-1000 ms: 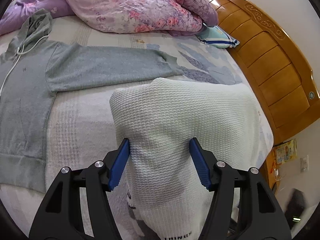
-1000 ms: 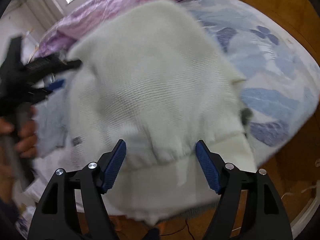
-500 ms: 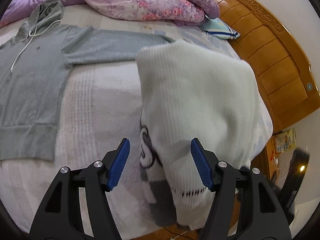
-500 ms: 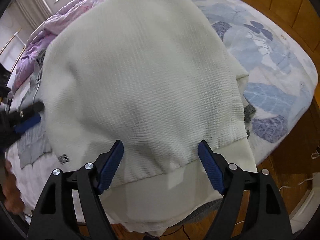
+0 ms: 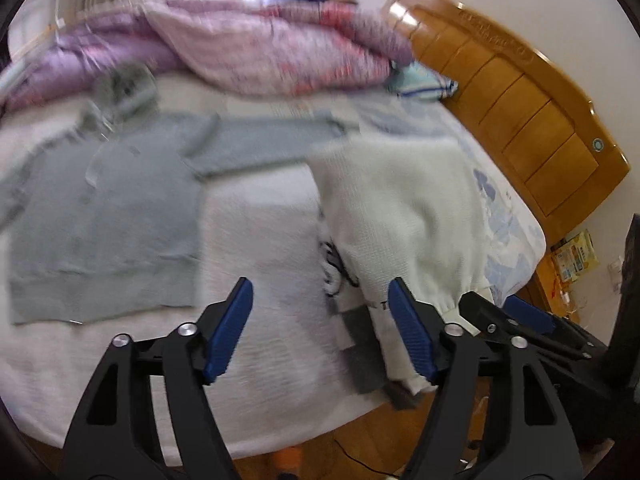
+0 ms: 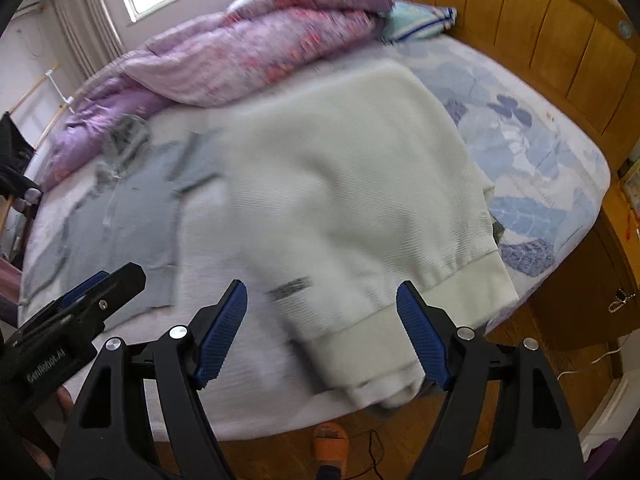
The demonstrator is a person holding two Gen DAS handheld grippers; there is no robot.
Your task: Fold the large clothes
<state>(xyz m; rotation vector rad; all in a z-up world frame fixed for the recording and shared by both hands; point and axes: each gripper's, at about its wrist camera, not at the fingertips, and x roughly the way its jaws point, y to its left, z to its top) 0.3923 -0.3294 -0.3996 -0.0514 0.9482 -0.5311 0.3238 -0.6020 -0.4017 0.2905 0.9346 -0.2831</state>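
Observation:
A white knit sweater (image 5: 400, 208) lies folded on the right side of the bed, its ribbed hem (image 6: 420, 308) hanging over the near edge. A grey hoodie (image 5: 108, 216) is spread flat to its left, one sleeve reaching towards the sweater. My left gripper (image 5: 320, 286) hovers above the near bed edge between the two garments; its jaws are opening and hold nothing. My right gripper (image 6: 321, 286) stands open above the sweater's hem, not touching it. Each gripper shows in the other's view: the right gripper (image 5: 520, 316) and the left gripper (image 6: 92, 288).
A pink and purple quilt (image 5: 280, 48) is heaped along the far side of the bed. A wooden headboard (image 5: 520, 120) runs down the right, with a striped pillow (image 5: 424, 84) against it. An orange slipper (image 6: 330, 440) lies on the wooden floor below the bed edge.
Both grippers have let go of the white sweater and pulled back and up. The sweater has dropped from between the jaws and now rests folded on the bed.

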